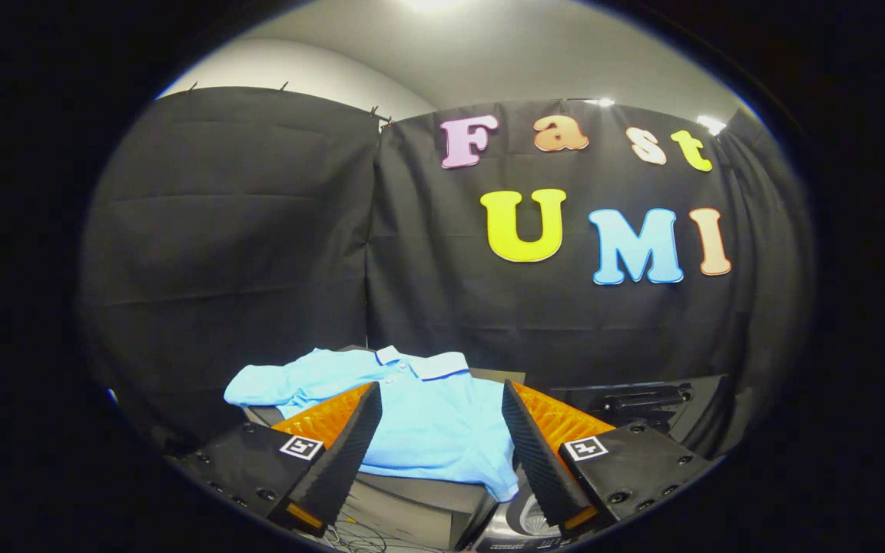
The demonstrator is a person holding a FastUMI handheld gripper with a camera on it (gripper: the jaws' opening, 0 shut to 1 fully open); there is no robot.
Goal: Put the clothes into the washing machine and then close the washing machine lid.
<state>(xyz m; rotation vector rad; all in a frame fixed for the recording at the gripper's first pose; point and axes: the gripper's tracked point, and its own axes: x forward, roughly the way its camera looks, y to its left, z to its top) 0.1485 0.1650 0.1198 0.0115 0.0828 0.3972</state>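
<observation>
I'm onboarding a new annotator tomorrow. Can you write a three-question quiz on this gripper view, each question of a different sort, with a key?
1. True or false: the hand-held gripper has both fingers pressing on the light blue polo shirt.
2. Multiple choice: where does the shirt lie? A) hanging on the booth wall B) spread on a dark surface just ahead of the fingers C) on the floor
3. Fill in: the shirt's collar is white with a ______ stripe.

Key:
1. False; the fingers stand apart, open, with the shirt seen between and beyond them.
2. B
3. dark blue
</observation>
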